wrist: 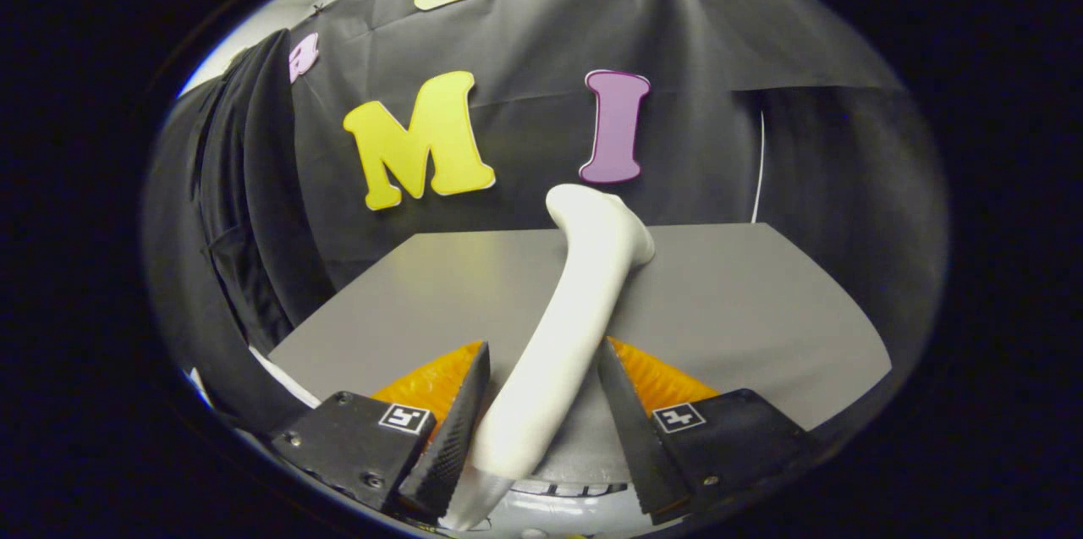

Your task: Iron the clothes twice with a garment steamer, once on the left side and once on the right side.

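A white garment steamer (584,285) runs slantwise between my fingers, its handle passing back under the camera. Its head (605,222) reaches out over the far part of the grey table (744,302). My gripper (546,344) is shut on the handle: the left finger (461,429) presses its lower part and the right finger (622,404) touches it near the tip. A dark garment (245,209) hangs to the left of the table, well off to the side of the steamer head and apart from it.
The table's far edge meets the black cloth wall. A thin white cord (759,167) hangs down the wall behind the table's right corner. Something white (283,378) shows at the foot of the hanging garment.
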The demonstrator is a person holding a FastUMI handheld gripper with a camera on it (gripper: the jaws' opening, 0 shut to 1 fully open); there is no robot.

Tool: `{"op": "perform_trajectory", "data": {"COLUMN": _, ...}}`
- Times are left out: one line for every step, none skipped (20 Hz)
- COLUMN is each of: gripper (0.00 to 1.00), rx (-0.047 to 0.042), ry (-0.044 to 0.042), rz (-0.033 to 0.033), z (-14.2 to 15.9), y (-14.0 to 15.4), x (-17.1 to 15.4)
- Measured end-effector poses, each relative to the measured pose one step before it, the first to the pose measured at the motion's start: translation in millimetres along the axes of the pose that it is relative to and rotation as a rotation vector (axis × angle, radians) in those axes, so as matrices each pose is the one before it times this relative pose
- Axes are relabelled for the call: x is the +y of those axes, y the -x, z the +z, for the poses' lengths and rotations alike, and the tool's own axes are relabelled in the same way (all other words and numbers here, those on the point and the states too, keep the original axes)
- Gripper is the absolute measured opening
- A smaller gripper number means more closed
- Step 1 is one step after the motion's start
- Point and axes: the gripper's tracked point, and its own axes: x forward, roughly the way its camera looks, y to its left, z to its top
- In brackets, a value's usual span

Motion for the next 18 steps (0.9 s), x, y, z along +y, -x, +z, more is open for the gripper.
{"op": "perform_trajectory", "data": {"gripper": 0.75, "rx": -0.00184, "ry": -0.01453, "rz": -0.01402, "z": 2.24, "y": 2.97, "x": -1.55}}
{"op": "perform_trajectory", "data": {"gripper": 0.73, "rx": 0.00752, "ry": -0.01545, "rz": -0.00609, "z": 1.36, "y": 1.93, "x": -0.85}}
{"op": "perform_trajectory", "data": {"gripper": 0.7, "rx": 0.00185, "ry": -0.01003, "rz": -0.00081, "z": -2.44, "y": -4.82, "x": 0.51}}
{"op": "perform_trajectory", "data": {"gripper": 0.68, "rx": -0.00016, "ry": -0.01054, "rz": 0.00703, "z": 0.76, "y": 2.95, "x": 1.83}}
{"op": "perform_trajectory", "data": {"gripper": 0.65, "rx": 0.00268, "ry": -0.00812, "rz": 0.01032, "z": -0.6, "y": -0.25, "x": 1.0}}
{"op": "perform_trajectory", "data": {"gripper": 0.63, "rx": 0.00222, "ry": -0.01525, "rz": 0.01081, "z": 0.8, "y": 0.45, "x": 1.33}}
{"op": "perform_trajectory", "data": {"gripper": 0.57, "rx": -0.00044, "ry": -0.02421, "rz": 0.01215, "z": 0.34, "y": 0.72, "x": 1.13}}
{"op": "perform_trajectory", "data": {"gripper": 0.52, "rx": 0.00103, "ry": -0.02555, "rz": 0.01483, "z": -1.1, "y": 0.53, "x": 2.84}}
{"op": "perform_trajectory", "data": {"gripper": 0.46, "rx": -0.00166, "ry": -0.01198, "rz": 0.0126, "z": 1.47, "y": 0.52, "x": 4.15}}
{"op": "perform_trajectory", "data": {"gripper": 0.44, "rx": -0.00624, "ry": -0.00249, "rz": 0.00681, "z": 1.75, "y": -0.08, "x": 2.55}}
{"op": "perform_trajectory", "data": {"gripper": 0.39, "rx": -0.00891, "ry": 0.00065, "rz": 0.00584, "z": 1.55, "y": 4.71, "x": 0.9}}
{"op": "perform_trajectory", "data": {"gripper": 0.38, "rx": -0.00555, "ry": 0.00237, "rz": 0.00626, "z": 1.46, "y": 2.36, "x": 1.65}}
{"op": "perform_trajectory", "data": {"gripper": 0.36, "rx": -0.00701, "ry": -0.00096, "rz": 0.00084, "z": 1.46, "y": 4.56, "x": -0.09}}
{"op": "perform_trajectory", "data": {"gripper": 0.35, "rx": -0.00423, "ry": -0.0027, "rz": -0.00345, "z": 0.53, "y": 3.98, "x": -1.24}}
{"op": "perform_trajectory", "data": {"gripper": 0.35, "rx": -0.00902, "ry": -0.00056, "rz": -0.00305, "z": -0.03, "y": 5.83, "x": 1.13}}
{"op": "perform_trajectory", "data": {"gripper": 0.34, "rx": -0.0161, "ry": -0.00812, "rz": -0.00256, "z": 2.24, "y": 6.82, "x": 1.84}}
{"op": "perform_trajectory", "data": {"gripper": 0.34, "rx": -0.01608, "ry": -0.00494, "rz": -0.00383, "z": 3.04, "y": 9.11, "x": 2.11}}
{"op": "perform_trajectory", "data": {"gripper": 0.34, "rx": -0.0177, "ry": -0.00486, "rz": -0.00235, "z": 5.17, "y": 9.24, "x": 2.86}}
